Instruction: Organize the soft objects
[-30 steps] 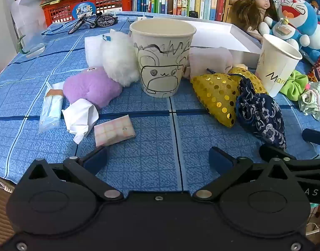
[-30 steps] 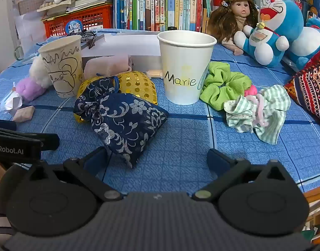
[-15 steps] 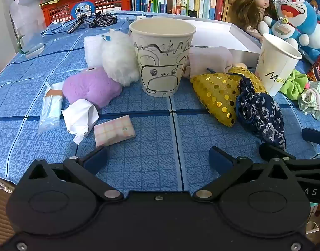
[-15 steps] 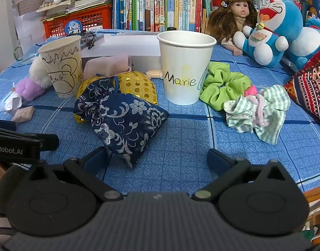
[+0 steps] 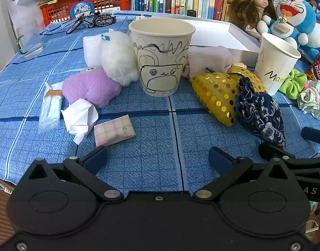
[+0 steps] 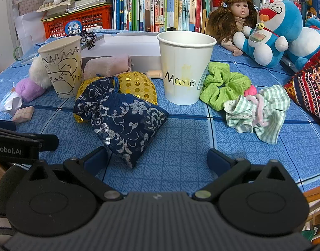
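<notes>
- The left gripper (image 5: pixel 157 160) hangs wide apart and empty above the blue checked surface (image 5: pixel 155 167), short of a pink checked tissue packet (image 5: pixel 114 130).
- The right gripper (image 6: pixel 157 159) is likewise spread wide, holding nothing; the navy floral drawstring pouch (image 6: pixel 120 119) lies just ahead of its left finger.
- Only the left view shows the crumpled white paper (image 5: pixel 80 117) clearly.
- Only the right view shows the whole green scrunchie (image 6: pixel 222 86) and the green checked cloth (image 6: pixel 262 113) beside the white paper cup marked "Marie" (image 6: pixel 186 67).

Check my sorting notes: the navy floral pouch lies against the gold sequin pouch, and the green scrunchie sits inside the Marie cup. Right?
Not quite. The right wrist view shows the green scrunchie on the tablecloth beside the Marie cup, not inside it. The navy pouch does lie against the gold pouch.
</notes>
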`<state>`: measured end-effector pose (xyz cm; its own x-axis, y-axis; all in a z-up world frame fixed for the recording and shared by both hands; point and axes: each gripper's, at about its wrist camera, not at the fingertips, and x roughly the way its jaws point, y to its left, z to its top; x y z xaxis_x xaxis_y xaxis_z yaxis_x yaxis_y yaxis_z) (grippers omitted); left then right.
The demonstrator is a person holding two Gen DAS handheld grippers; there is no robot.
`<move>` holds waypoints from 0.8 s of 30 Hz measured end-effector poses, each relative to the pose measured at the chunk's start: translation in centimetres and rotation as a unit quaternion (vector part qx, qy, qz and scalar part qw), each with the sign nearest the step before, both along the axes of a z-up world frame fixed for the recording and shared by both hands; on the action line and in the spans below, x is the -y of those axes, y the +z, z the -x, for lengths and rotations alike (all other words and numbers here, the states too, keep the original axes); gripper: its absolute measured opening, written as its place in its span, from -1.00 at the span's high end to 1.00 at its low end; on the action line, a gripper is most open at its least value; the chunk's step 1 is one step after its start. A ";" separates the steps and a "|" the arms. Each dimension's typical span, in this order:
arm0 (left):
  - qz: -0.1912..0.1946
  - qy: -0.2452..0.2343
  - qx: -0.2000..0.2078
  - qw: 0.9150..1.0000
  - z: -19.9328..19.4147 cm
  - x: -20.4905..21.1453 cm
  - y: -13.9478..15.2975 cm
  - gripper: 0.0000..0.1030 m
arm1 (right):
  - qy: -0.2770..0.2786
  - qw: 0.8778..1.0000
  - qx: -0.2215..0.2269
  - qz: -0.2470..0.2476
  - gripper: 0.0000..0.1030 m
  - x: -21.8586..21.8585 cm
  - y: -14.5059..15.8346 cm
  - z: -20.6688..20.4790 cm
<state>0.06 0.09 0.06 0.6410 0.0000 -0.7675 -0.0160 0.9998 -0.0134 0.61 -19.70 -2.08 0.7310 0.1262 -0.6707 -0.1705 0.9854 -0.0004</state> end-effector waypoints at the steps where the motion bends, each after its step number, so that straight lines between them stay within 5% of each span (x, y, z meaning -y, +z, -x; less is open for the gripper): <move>1: 0.000 0.000 0.000 1.000 0.0 0.0 0.0 -1.00 | 0.000 1.000 0.000 0.000 -1.00 0.0 0.0 0.0; 24: -0.002 -0.002 0.003 1.000 0.0 0.4 0.1 -1.00 | 0.000 1.000 0.001 0.001 -1.00 -0.1 0.0 0.0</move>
<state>0.10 -0.30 0.18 0.6449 -0.0007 -0.7643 -0.0112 0.9999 -0.0104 0.59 -19.63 -2.11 0.7329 0.1250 -0.6687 -0.1704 0.9854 -0.0025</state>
